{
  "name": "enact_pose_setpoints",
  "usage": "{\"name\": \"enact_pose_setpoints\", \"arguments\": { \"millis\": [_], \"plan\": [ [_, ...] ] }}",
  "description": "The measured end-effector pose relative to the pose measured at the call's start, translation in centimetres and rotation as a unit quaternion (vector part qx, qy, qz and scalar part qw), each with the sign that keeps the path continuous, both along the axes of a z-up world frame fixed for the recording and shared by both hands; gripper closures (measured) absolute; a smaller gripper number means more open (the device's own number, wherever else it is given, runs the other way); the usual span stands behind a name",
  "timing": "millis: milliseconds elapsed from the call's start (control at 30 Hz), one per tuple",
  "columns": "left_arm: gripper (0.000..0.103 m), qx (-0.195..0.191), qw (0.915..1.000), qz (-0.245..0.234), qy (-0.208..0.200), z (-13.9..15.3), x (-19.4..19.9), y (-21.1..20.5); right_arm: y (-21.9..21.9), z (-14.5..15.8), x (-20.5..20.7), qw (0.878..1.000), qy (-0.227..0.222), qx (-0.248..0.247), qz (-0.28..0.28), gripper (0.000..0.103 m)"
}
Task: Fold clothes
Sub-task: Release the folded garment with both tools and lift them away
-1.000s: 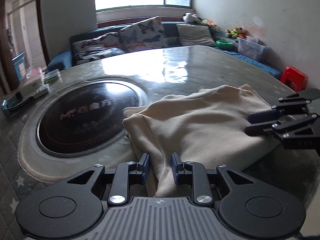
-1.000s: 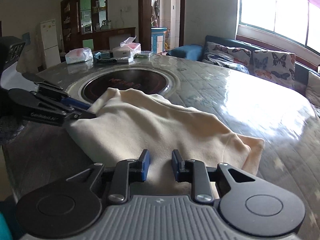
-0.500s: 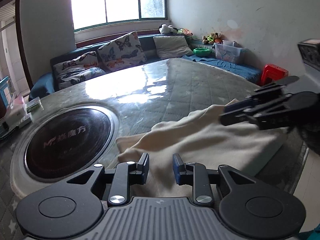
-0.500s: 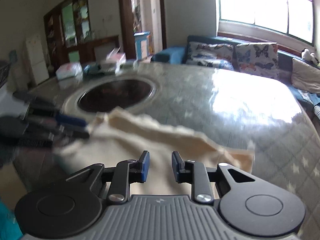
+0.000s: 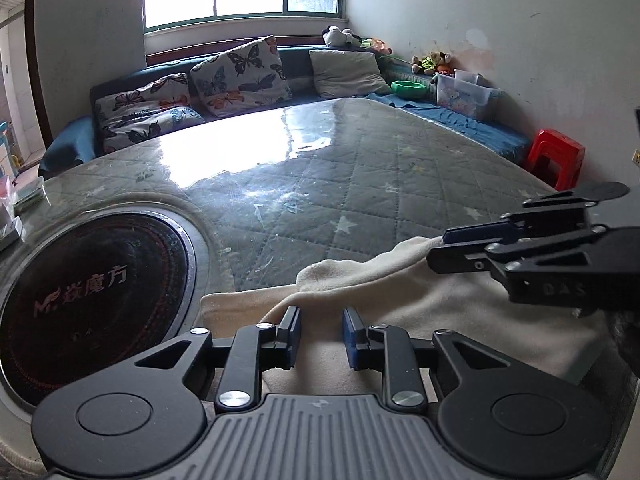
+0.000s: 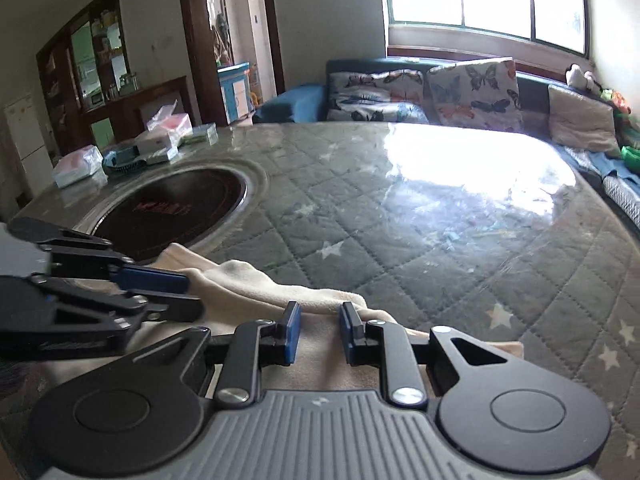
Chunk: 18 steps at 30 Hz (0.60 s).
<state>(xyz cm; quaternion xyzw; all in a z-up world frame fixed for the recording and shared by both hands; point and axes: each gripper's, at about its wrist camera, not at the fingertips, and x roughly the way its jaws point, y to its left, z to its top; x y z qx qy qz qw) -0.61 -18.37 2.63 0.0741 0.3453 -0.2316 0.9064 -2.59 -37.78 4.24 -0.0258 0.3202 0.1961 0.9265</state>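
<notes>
Across the bench's point(image 5: 360, 184) near edge, both grippers point(image 5: 319, 334) point(image 6: 316, 332) pinch the cream garment point(image 5: 440, 300), fingers narrowly apart; one fold underway, more probably left.

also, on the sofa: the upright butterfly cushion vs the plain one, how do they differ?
Print: the butterfly cushion has coloured butterflies on a pale ground; the plain cushion is unpatterned grey-beige.
Place: the butterfly cushion sits under the window; the plain cushion sits nearer the room corner, just below the soft toys.
Shared: both look roughly square and lean against the back of the sofa.
</notes>
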Motion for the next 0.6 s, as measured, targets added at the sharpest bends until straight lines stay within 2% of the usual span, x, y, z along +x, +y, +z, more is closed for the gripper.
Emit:
{"name": "enact_pose_setpoints", "arguments": {
  "millis": [133,233,333,500,600],
  "plan": [
    [0.078,-0.001,1.0,0.004,0.0,-0.2,0.2,-0.5,0.8,-0.1,0.0,1.0,-0.011,-0.022,0.014,0.082],
    [0.078,0.001,1.0,0.007,-0.002,-0.2,0.4,-0.7,1.1,-1.0,1.0,1.0,0.006,-0.02,0.003,0.082],
    [0.078,-0.001,0.9999,0.01,-0.003,-0.1,0.4,-0.8,0.9,-0.7,1.2,1.0,0.004,-0.008,-0.002,0.082],
    [0.077,0.002,0.9995,-0.001,-0.033,0.9,-1.7,-0.7,-0.2,1.0,-1.0,1.0,-0.017,-0.017,0.004,0.081],
    [0.077,-0.005,0.9982,-0.028,-0.052,1.6,-3.8,-1.2,-0.9,1.5,-3.1,0.999,-0.025,-0.028,0.015,0.081]
  ]
}}
